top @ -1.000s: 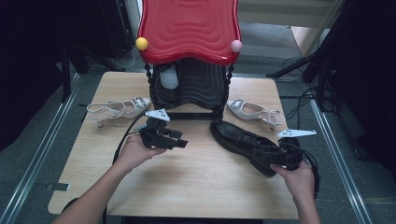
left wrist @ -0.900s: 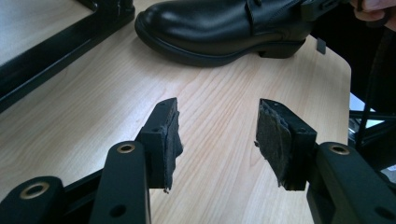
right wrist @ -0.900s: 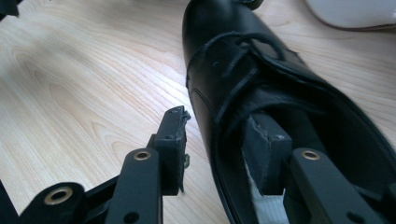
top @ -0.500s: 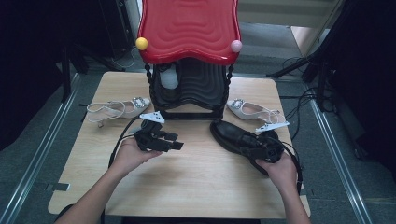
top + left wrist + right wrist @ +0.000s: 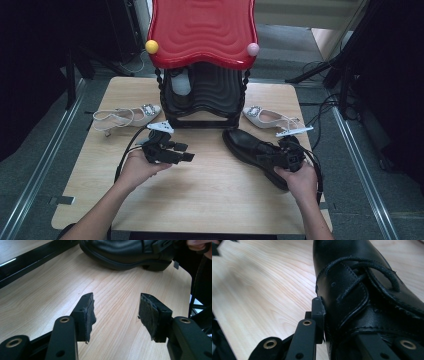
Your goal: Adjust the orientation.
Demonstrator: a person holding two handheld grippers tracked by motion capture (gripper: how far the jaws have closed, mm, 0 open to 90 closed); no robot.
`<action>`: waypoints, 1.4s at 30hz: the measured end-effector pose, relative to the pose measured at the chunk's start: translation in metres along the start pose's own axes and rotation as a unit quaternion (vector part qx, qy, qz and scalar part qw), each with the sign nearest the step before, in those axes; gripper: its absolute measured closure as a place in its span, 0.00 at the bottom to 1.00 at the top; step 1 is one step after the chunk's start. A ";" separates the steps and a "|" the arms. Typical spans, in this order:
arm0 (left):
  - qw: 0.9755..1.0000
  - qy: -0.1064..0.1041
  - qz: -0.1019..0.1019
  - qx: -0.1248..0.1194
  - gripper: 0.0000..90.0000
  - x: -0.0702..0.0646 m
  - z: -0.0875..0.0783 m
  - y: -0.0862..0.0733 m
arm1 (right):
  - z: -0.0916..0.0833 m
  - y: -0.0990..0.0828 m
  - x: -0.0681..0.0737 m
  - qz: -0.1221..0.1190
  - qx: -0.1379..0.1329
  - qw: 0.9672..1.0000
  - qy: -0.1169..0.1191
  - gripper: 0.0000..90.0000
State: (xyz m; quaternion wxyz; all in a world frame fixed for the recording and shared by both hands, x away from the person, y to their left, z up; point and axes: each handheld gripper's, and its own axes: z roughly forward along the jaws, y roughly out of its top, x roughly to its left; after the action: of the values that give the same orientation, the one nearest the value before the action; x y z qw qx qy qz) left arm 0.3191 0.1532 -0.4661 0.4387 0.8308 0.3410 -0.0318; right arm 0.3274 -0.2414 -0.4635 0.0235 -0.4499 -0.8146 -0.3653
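A black leather lace-up shoe (image 5: 248,146) lies on the wooden table (image 5: 210,200) at the right, toe toward the rack. My right gripper (image 5: 274,157) grips its heel end. In the right gripper view one pad (image 5: 319,312) presses on the shoe's side (image 5: 362,290) and the other jaw is hidden in the opening. These jaws have just been closing on the shoe. My left gripper (image 5: 184,152) hovers left of the middle, pointing at the shoe (image 5: 130,252). Its jaws (image 5: 116,311) have just been opening, with bare wood between them.
A black shoe rack with a glossy red top (image 5: 202,30) stands at the back middle, a pale object (image 5: 182,82) on its shelf. A white heeled sandal (image 5: 125,117) lies to its left and another (image 5: 267,117) to its right. Cables trail off both table sides.
My right hand has slid left along the shoe and its jaws have closed on the heel end. The left gripper has stayed in place, its jaws a little wider.
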 end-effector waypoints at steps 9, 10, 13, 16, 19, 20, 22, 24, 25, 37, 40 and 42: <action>1.000 0.007 -0.003 -0.009 0.50 0.001 -0.005 -0.003 | 0.013 0.012 0.029 -0.040 0.005 0.999 0.023 0.91; 1.000 0.008 -0.006 -0.008 0.50 0.002 -0.005 -0.004 | 0.018 0.016 0.035 -0.050 0.011 0.998 0.027 0.91; 1.000 0.011 -0.009 -0.011 0.50 0.002 -0.006 -0.006 | 0.027 0.022 0.042 -0.054 0.014 0.998 0.033 0.91; 1.000 0.012 -0.010 -0.011 0.50 0.001 -0.007 -0.008 | 0.033 0.026 0.047 -0.061 0.017 0.997 0.037 0.91; 1.000 0.017 -0.010 -0.010 0.50 0.001 -0.008 -0.010 | 0.048 0.034 0.058 -0.074 0.026 0.996 0.047 0.91; 1.000 0.019 -0.013 -0.011 0.50 0.001 -0.009 -0.012 | 0.051 0.035 0.061 -0.074 0.029 0.996 0.050 0.91; 1.000 0.019 -0.015 -0.013 0.49 0.001 -0.010 -0.013 | 0.057 0.038 0.066 -0.076 0.032 0.995 0.057 0.90; 1.000 0.019 -0.019 -0.015 0.49 0.001 -0.011 -0.015 | 0.064 0.040 0.071 -0.077 0.037 0.995 0.060 0.91; 0.999 0.020 -0.021 -0.016 0.49 0.001 -0.011 -0.016 | 0.068 0.041 0.074 -0.077 0.038 0.994 0.063 0.90; 0.999 0.025 -0.022 -0.018 0.50 0.002 -0.011 -0.019 | 0.098 0.046 0.096 -0.083 0.049 0.993 0.073 0.90; 0.999 0.028 -0.018 -0.021 0.54 0.001 -0.010 -0.019 | 0.098 0.045 0.096 -0.087 0.054 0.992 0.074 0.88; 0.999 0.030 -0.015 -0.022 0.57 0.001 -0.010 -0.019 | 0.096 0.045 0.097 -0.092 0.053 0.992 0.072 0.83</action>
State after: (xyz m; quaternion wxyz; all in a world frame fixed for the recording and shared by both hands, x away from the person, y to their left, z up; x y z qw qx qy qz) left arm 0.3060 0.1686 -0.4732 0.4454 0.8166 0.3671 -0.0058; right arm 0.3308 -0.0978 -0.4724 0.0724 -0.3434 -0.8671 -0.3536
